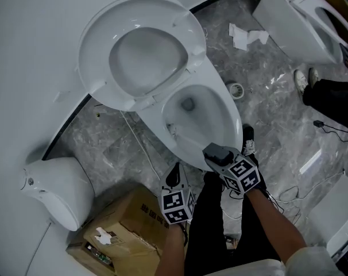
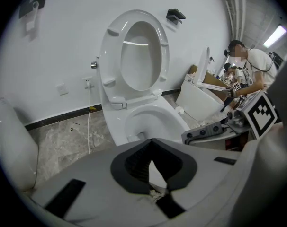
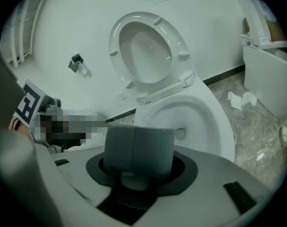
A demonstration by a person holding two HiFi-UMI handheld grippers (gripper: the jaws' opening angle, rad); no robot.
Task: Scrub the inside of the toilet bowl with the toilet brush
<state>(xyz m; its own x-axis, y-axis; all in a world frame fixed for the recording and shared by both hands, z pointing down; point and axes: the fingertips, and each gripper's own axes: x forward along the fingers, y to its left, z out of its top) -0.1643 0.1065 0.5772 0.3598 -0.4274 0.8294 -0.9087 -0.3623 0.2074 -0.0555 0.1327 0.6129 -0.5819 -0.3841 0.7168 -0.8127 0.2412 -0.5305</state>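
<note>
The white toilet stands with its seat and lid raised against the wall, and the bowl is open. My right gripper hangs over the bowl's near rim, shut on the toilet brush's thick grey handle. That handle fills the gap between the jaws in the right gripper view. A thin pale shaft slants from it to the bowl's left inner wall; the brush head is hard to make out. My left gripper sits lower left of the bowl, shut with nothing in it.
A cardboard box and a loose white ceramic piece lie at lower left. A second toilet stands at top right, with crumpled paper, a tape roll, another person's shoes and floor cables nearby.
</note>
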